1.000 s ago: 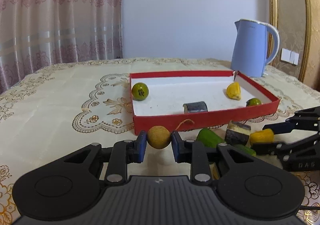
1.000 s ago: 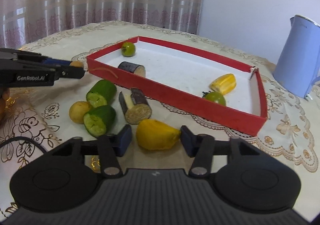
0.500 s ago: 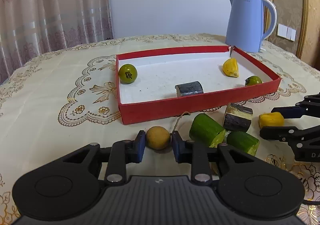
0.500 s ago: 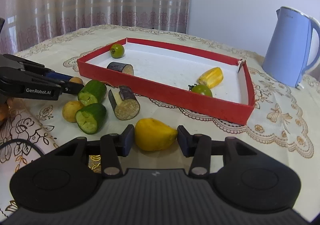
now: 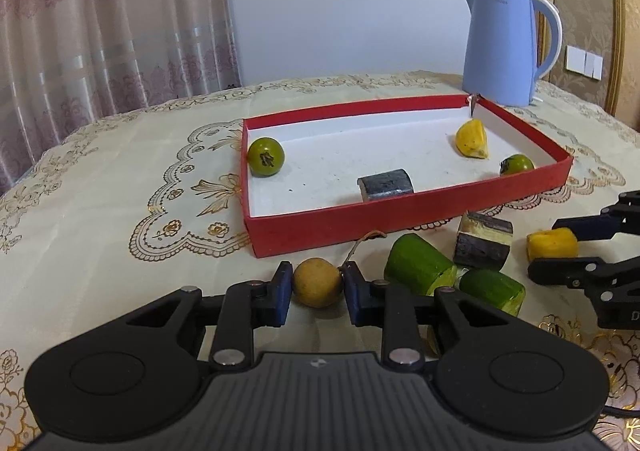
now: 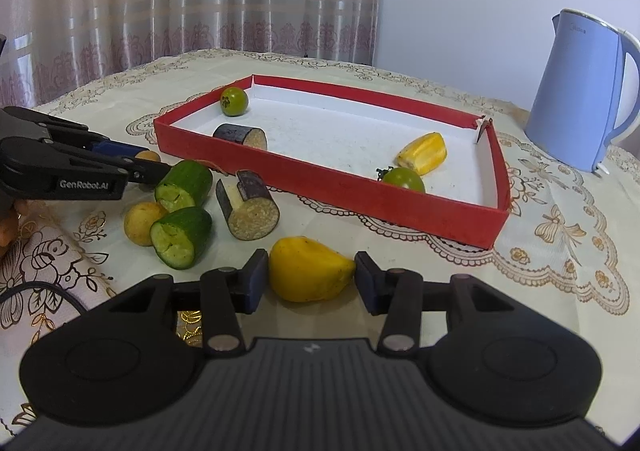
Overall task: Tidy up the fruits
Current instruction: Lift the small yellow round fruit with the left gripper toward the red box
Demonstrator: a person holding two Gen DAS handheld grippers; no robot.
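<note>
My left gripper (image 5: 316,285) is shut on a small round yellow fruit (image 5: 317,282), held above the tablecloth in front of the red tray (image 5: 360,219). My right gripper (image 6: 310,281) is shut on a yellow pepper piece (image 6: 308,275), also in front of the tray (image 6: 400,207). The tray holds two green tomatoes (image 5: 266,157) (image 5: 517,164), an eggplant piece (image 5: 385,183) and a yellow piece (image 5: 472,139). Two cucumber pieces (image 6: 184,181) (image 6: 182,237), an eggplant piece (image 6: 248,211) and another yellow fruit (image 6: 140,223) lie on the cloth between the grippers.
A blue electric kettle (image 5: 504,47) stands behind the tray's far right corner. An embroidered cream tablecloth (image 5: 120,191) covers the table. Curtains hang behind. A cable (image 6: 44,291) lies at the near left in the right wrist view.
Both grippers have lifted and drawn back a little with their fruit, so the tray's inside shows more from above. Fruits on the cloth have not moved.
</note>
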